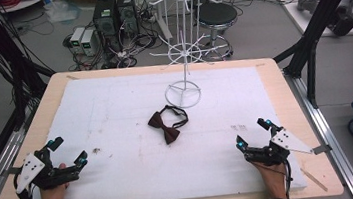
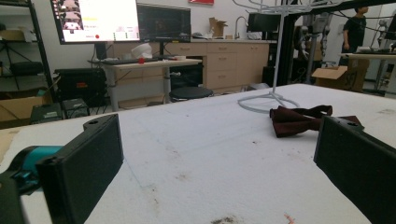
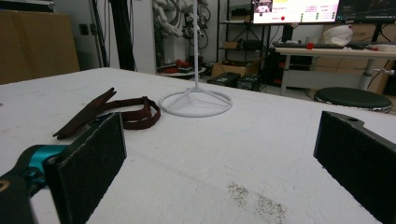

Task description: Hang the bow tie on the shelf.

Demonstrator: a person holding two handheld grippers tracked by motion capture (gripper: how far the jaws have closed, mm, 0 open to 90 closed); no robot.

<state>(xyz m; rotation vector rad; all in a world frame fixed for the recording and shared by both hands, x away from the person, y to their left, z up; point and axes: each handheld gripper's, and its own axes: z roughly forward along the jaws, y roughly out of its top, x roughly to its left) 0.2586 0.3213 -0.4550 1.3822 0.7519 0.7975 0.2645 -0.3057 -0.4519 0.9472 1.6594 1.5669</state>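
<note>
The left claw [image 1: 68, 149] rests near the tabletop's [image 1: 272, 76] left front corner, jaws spread with nothing between them. The right claw [image 1: 252, 132] sits near the right front corner, likewise spread and holding nothing. Well apart from both, between them and farther back, the dark red bow tie [image 1: 166, 124] lies on the white foam sheet [image 1: 115, 111], just in front of the white wire stand's [image 1: 184, 92] ring base.

The left hand-held gripper [image 1: 68, 152] rested low at the near left corner of the tabletop [image 1: 272, 76], its jaws spread wide with nothing between them, the hand [image 1: 53, 194] behind it wearing a striped cuff. The right hand-held gripper [image 1: 253, 133] sat at the near right corner of that tabletop, jaws equally wide and empty. Both pointed away from the person, toward the tabletop's middle.
</note>
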